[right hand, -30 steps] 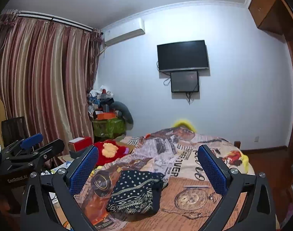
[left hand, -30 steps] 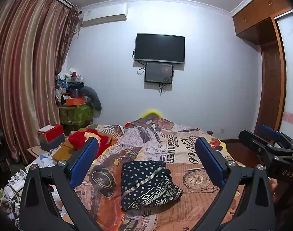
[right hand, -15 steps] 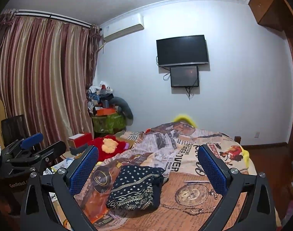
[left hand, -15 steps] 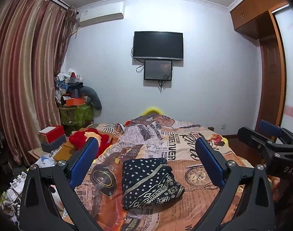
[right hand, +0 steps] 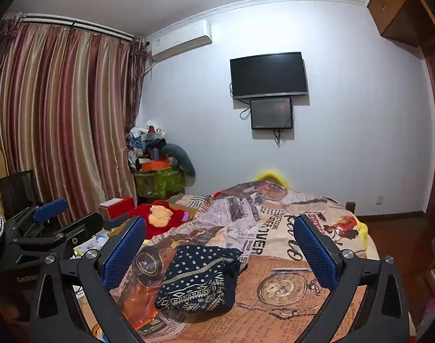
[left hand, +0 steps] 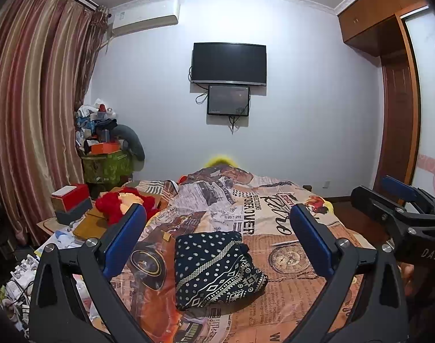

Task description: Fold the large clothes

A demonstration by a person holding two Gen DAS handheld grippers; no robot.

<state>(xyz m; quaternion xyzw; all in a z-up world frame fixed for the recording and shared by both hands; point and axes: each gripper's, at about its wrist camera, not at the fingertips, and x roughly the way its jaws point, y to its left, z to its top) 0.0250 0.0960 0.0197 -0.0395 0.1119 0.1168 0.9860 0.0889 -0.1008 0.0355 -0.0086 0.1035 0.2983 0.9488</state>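
A dark navy garment with white dots and zigzag bands lies folded into a compact bundle on the bed's printed cover. It also shows in the right wrist view. My left gripper is open and empty, held above and short of the bundle. My right gripper is open and empty too, at about the same height. The right gripper shows at the right edge of the left wrist view; the left gripper shows at the left of the right wrist view.
A red plush toy and a red box lie left of the bed. Cluttered boxes and clothes stand in the corner by the curtains. A TV hangs on the far wall. A wooden wardrobe stands right.
Both grippers have risen and tilted slightly, so the folded bundle sits a little lower in both views. The garment has not moved. Both grippers stay open.
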